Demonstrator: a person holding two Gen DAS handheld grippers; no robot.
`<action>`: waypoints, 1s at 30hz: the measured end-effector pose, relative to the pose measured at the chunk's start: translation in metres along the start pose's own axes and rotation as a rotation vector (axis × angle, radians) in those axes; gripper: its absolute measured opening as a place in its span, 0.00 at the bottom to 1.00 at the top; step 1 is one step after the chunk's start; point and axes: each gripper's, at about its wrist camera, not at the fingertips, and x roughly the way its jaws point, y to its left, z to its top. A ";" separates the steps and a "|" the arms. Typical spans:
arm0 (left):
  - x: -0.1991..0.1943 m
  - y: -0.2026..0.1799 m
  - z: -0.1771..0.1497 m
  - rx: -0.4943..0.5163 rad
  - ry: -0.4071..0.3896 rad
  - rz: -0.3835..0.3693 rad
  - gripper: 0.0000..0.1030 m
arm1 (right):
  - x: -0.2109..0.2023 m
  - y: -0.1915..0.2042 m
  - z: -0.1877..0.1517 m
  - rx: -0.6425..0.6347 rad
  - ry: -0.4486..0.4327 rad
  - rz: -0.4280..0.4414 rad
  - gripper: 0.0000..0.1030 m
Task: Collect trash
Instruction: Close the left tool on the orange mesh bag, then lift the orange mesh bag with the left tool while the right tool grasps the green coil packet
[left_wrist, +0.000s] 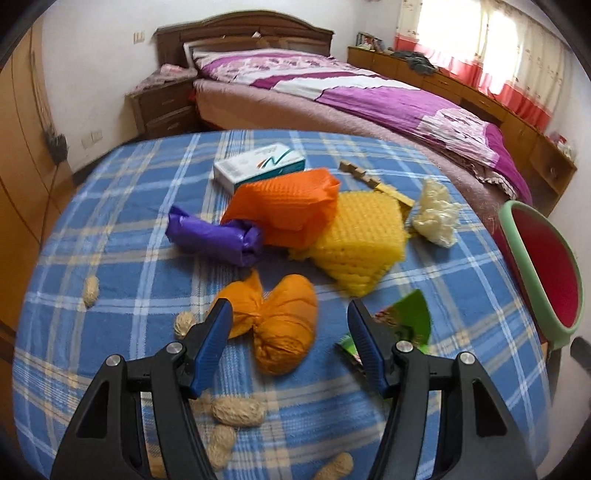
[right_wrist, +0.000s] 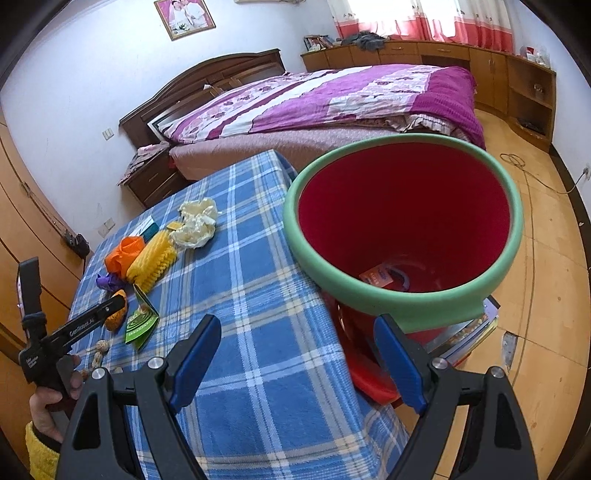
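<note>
Red plastic bin with green rim (right_wrist: 402, 218) beside table (right_wrist: 258, 332): one wrapper inside | litter on blue checked cloth: yellow foam net (left_wrist: 360, 240), orange sleeve (left_wrist: 291, 210), purple bag (left_wrist: 214, 236), orange knotted bag (left_wrist: 280, 325), peanut shells uncollected | left gripper (left_wrist: 288, 314) fingers released, astride knotted bag | right gripper (right_wrist: 295, 332) fingers released, empty, near bin.

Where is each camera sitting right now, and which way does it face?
Left wrist: rides the left tool, angled down at the table's trash, orange bundle between its open blue fingers; bed behind.
Right wrist: rides the right tool, facing the red bin beside the table; the left hand shows.
Shared: checked table, yellow sponge, green wrapper, bin, bed.
</note>
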 end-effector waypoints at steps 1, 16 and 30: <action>0.004 0.003 0.000 -0.010 0.013 -0.002 0.63 | 0.001 0.001 0.000 -0.003 0.004 0.001 0.84; 0.016 0.001 -0.003 0.025 0.021 0.069 0.52 | 0.024 0.012 -0.003 -0.018 0.053 0.044 0.84; -0.018 0.015 -0.006 -0.043 -0.034 -0.035 0.37 | 0.029 0.043 -0.006 -0.077 0.072 0.070 0.84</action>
